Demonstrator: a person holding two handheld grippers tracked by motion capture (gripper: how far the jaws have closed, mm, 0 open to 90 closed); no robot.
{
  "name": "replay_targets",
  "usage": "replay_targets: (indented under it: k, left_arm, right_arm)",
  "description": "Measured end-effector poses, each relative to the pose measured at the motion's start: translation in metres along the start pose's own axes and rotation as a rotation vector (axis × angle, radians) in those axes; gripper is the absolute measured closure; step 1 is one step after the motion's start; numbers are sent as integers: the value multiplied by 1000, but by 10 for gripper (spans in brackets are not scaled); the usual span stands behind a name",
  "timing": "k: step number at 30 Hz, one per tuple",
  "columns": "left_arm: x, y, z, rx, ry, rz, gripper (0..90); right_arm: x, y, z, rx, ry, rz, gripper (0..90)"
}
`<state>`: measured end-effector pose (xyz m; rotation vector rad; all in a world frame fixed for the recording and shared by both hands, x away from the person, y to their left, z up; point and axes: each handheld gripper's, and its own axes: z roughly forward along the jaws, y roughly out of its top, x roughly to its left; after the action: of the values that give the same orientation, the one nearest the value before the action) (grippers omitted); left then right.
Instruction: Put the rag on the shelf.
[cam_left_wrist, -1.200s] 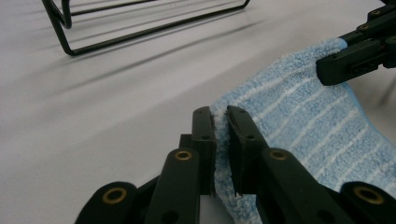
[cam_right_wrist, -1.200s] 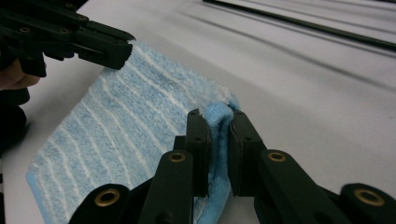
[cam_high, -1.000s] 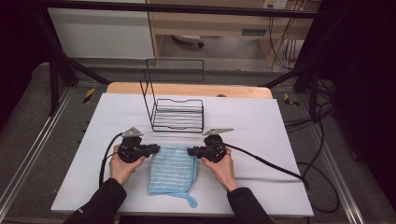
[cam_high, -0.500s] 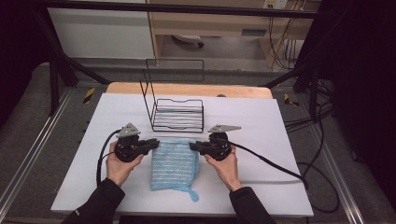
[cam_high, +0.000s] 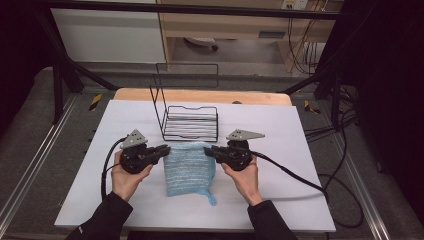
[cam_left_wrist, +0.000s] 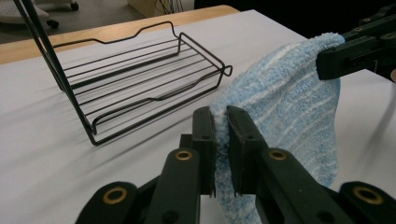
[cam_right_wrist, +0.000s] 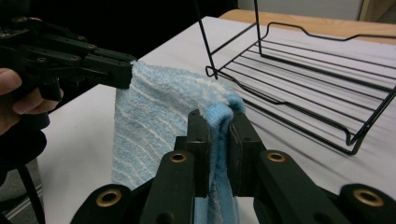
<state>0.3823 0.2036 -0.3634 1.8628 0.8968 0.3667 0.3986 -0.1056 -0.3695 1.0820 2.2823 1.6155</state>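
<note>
**Lifting a blue towel by its two upper corners, rack waiting behind**

Holding the light-blue striped towel (cam_high: 190, 167) between them, both tongs were clamped on its top edge. The left gripper (cam_high: 161, 150) had its jaws pressed together on the towel's left corner, the cloth pinched thin between the pads in the left gripper view. The right gripper (cam_high: 212, 151) was closed in the same way on the right corner, where a folded edge of terry stood up between its jaws. The towel hung spread between the two grips, its top raised and its lower part trailing toward the white table (cam_high: 300, 195), with a small tail at the bottom right.

Judging from this, the pick-up was done: both corners were secured and the cloth was partly off the surface. What looked left was carrying it onward, probably to the black wire rack (cam_high: 191, 124) standing just behind the towel, empty and untouched, and then letting go.
</note>
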Motion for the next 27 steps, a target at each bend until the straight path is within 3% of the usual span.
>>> replay_targets:
  k: [15, 27]
  left_arm:
    - [-11, 14, -13, -80, 18, 33, 819]
    - [-15, 41, -25, -181, 21, 52, 819]
  right_arm:
    - [17, 17, -20, -66, -18, -70, 817]
    - [31, 37, -37, -168, -59, -119, 819]
